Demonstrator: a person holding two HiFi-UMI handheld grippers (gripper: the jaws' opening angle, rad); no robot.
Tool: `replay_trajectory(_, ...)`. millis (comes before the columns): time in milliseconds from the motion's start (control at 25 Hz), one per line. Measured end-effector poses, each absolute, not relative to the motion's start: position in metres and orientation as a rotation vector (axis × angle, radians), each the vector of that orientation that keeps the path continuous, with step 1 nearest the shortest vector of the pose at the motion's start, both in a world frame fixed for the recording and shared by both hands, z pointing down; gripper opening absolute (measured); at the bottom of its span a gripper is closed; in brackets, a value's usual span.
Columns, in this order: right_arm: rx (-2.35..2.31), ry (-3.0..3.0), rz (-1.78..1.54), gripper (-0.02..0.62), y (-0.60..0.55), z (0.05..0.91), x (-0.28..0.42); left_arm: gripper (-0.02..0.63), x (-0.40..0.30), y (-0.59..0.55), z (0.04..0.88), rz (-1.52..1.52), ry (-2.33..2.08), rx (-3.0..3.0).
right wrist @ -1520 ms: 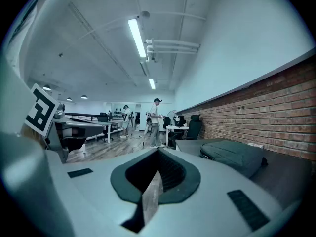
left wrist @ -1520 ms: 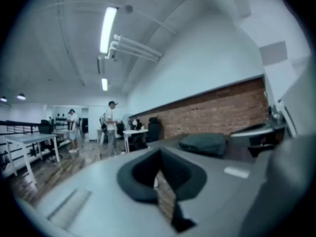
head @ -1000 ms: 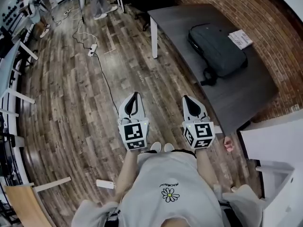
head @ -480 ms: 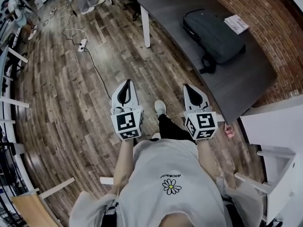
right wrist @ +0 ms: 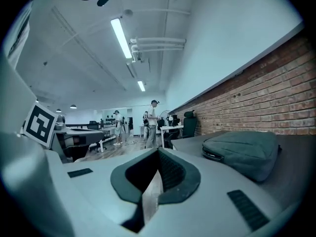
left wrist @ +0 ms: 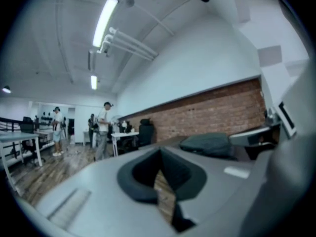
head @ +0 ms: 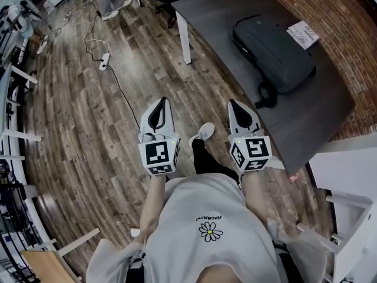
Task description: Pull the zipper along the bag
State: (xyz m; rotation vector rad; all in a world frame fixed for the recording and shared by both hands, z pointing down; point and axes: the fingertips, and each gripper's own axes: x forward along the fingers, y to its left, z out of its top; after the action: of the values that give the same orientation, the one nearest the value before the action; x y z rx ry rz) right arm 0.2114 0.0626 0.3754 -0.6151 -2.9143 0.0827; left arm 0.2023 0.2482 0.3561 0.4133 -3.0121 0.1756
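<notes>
Head view: a person stands on a wood floor [head: 88, 128] short of the dark counter [head: 224, 22], left gripper [head: 161, 104] and right gripper [head: 232, 104] held out side by side at mid-frame, each with its jaws pressed together on nothing. The bag [head: 274, 52] lies flat at the upper right, well apart from both. This looks like the approach. To do it well, both grippers should reach the counter's near edge and spread their jaws before they reach the fabric. One should then pin the bag close to the zipper's end while the other pinches the pull, so the soft shell does not drag along. The pull is too small to find here.

Left gripper view: the left gripper [left wrist: 159, 154] is closed and empty. The bag [left wrist: 207, 144] sits low at right of centre, in front of a brick wall [left wrist: 207, 115].

Right gripper view: the right gripper [right wrist: 158, 154] is likewise closed and empty, with the bag [right wrist: 244, 149] at the right.

The bag is dark, padded and slumped, a rounded pack on its side. A strap loop [head: 265, 96] trails toward the counter's near edge, and a white card [head: 303, 33] lies just beside the far end. A dark slit [right wrist: 217, 154] runs along the end that faces the right gripper; whether that is the zipper cannot be told.
</notes>
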Motion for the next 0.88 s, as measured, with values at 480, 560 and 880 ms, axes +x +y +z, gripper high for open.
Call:
replay_trajectory(480, -0.392, -2.884, 0.062, 0.002, 0.018, 0.388, 0.032, -0.002, 0.001, 0.217, 0.358, 0.052, -2.957, 0.579)
replay_trajectory(560, -0.328, -2.89, 0.035, 0.002, 0.003, 0.389, -0.001, -0.002, -0.044, 0.199, 0.353, 0.031, -2.968, 0.64)
replay_trajectory(880, -0.144, -2.867, -0.005, 0.002, -0.039, 0.397, -0.077, -0.002, -0.158, 0.124, 0.339, 0.134, -2.954, 0.911)
